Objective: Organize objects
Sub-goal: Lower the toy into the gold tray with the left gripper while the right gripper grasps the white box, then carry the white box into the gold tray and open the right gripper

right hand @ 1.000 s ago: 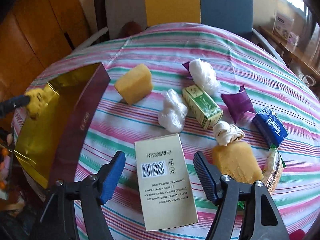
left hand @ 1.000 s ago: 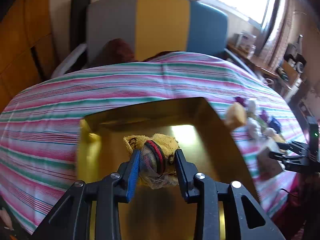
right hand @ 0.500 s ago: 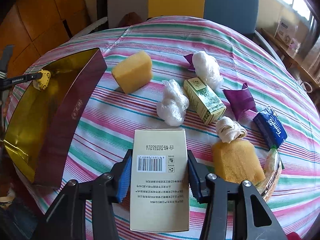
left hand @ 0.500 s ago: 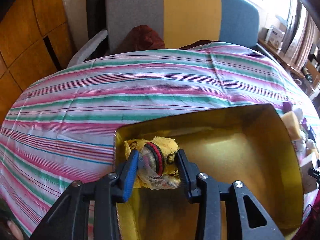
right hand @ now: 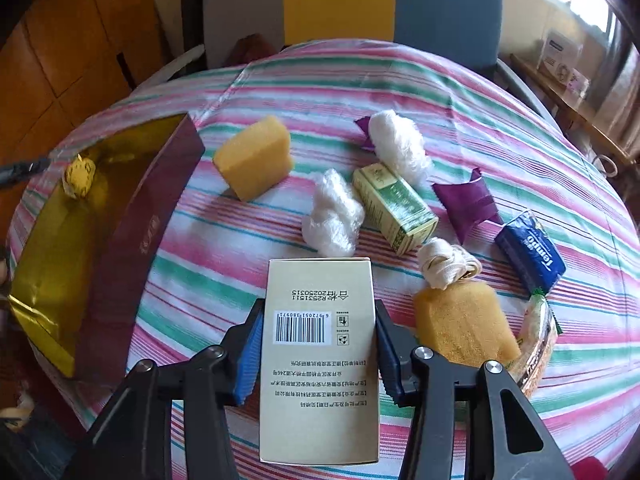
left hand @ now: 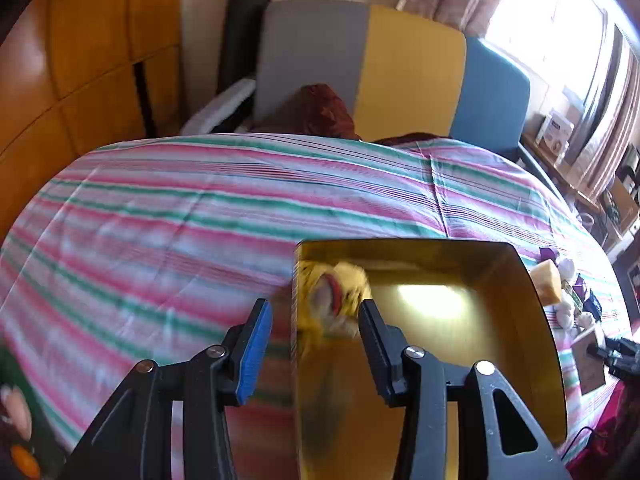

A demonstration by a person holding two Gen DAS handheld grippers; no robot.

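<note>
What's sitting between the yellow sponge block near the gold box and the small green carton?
A white plastic-wrapped bundle lies between the sponge block and the green carton, close beside the carton; otherwise only striped tablecloth. The right wrist view shows this.

Black left gripper (left hand: 316, 320), blue pads (left hand: 256, 344), silver screws

Daylight pours in from the window (left hand: 560, 24) at upper right, blown out to white. A bright glare patch sits on the gold box (left hand: 432, 300) floor. The left wrist view is smeared by motion blur; the right wrist view is sharper. Both bend and darken at the corners
</note>
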